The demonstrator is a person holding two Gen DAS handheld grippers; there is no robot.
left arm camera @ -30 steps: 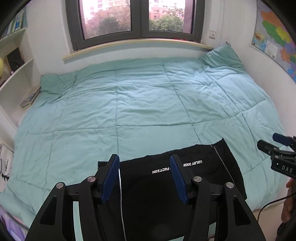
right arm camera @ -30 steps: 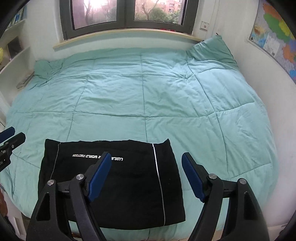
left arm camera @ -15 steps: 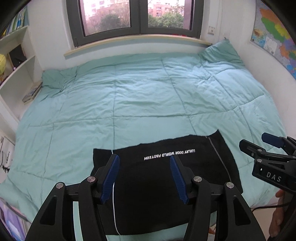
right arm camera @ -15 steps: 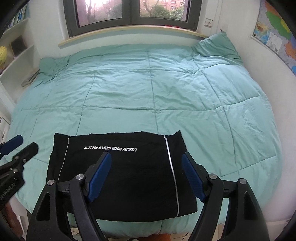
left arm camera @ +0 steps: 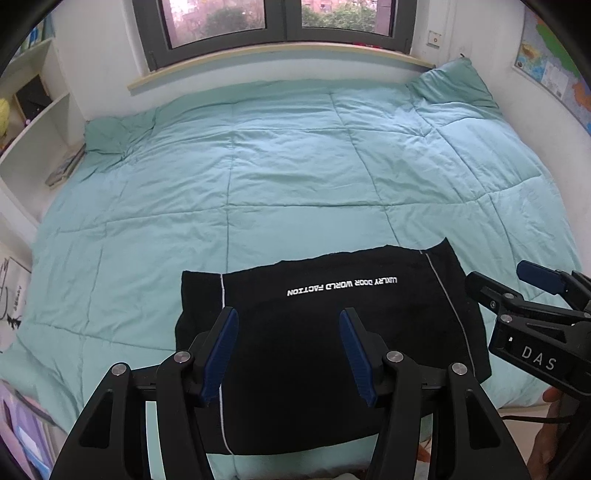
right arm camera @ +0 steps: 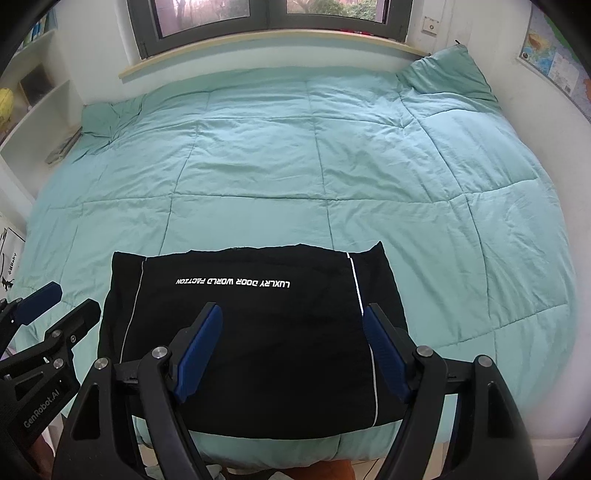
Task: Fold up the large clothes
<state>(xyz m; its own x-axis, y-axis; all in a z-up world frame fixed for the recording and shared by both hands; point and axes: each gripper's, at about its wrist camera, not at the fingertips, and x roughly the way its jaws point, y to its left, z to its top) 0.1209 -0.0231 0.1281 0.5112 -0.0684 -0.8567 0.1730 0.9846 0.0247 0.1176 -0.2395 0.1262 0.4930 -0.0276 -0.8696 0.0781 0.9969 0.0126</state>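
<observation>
A black garment (left arm camera: 332, 332) with white piping and white lettering lies folded into a flat rectangle near the front edge of the bed; it also shows in the right wrist view (right arm camera: 255, 332). My left gripper (left arm camera: 288, 350) is open and empty, held above the garment's near half. My right gripper (right arm camera: 291, 350) is open and empty, held above the garment's near right part. The right gripper shows at the right of the left wrist view (left arm camera: 517, 284), and the left gripper shows at the left of the right wrist view (right arm camera: 62, 302).
A teal quilt (left arm camera: 295, 166) covers the bed. A pillow (left arm camera: 450, 85) leans at the far right corner. White shelves (left arm camera: 33, 122) stand on the left, a window (left arm camera: 277, 22) behind, a wall with a map (left arm camera: 554, 74) on the right.
Both grippers have pulled back and up from the garment, so more of it shows. The garment lies still on the quilt. Both grippers stay open.
</observation>
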